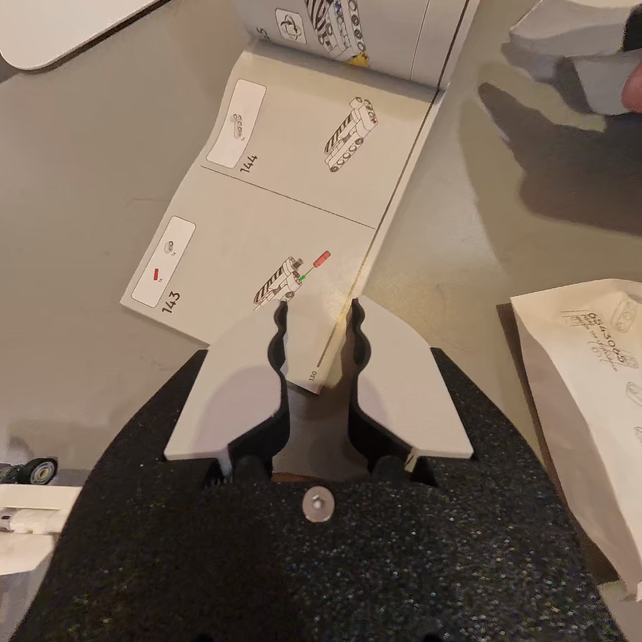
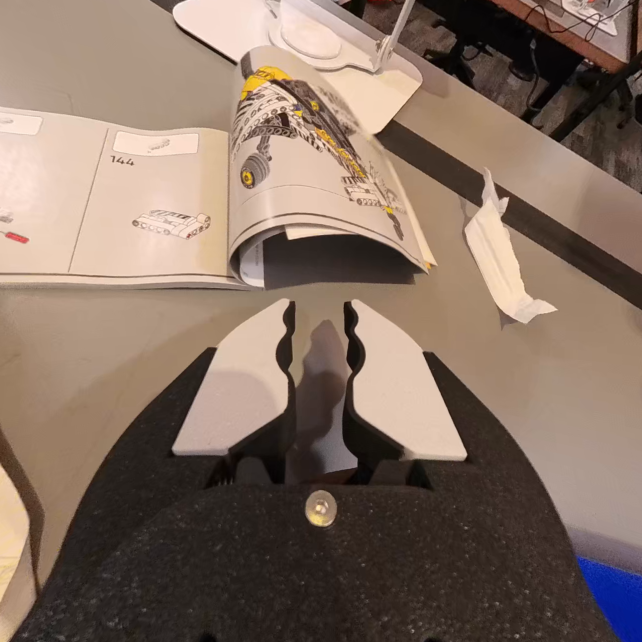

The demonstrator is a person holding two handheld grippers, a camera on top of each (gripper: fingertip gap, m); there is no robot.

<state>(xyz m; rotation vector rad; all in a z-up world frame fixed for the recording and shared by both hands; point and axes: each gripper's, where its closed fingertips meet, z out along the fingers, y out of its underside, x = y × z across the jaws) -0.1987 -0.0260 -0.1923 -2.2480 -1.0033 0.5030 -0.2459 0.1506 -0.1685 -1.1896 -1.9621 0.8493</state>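
Observation:
An open instruction booklet (image 1: 278, 194) lies flat on the grey table (image 1: 87, 173), showing printed building steps. My left gripper (image 1: 319, 302) is open over the booklet's near corner. The page corner shows between the two fingers and neither pad presses on it. In the right wrist view the booklet's flat page (image 2: 149, 208) is at the left, and several of its pages (image 2: 312, 180) curl over in an arch on the right side. My right gripper (image 2: 319, 304) is open and empty over bare table, just in front of the curled pages.
A white printed paper bag (image 1: 573, 399) lies to the right of my left gripper. A white lamp base (image 2: 312, 52) stands behind the booklet. A torn white paper strip (image 2: 500, 250) lies near the table's far edge. A black wheel (image 1: 41, 470) and white parts (image 1: 24, 521) sit at the lower left. Tip to tip, the grippers are about 20 centimeters apart.

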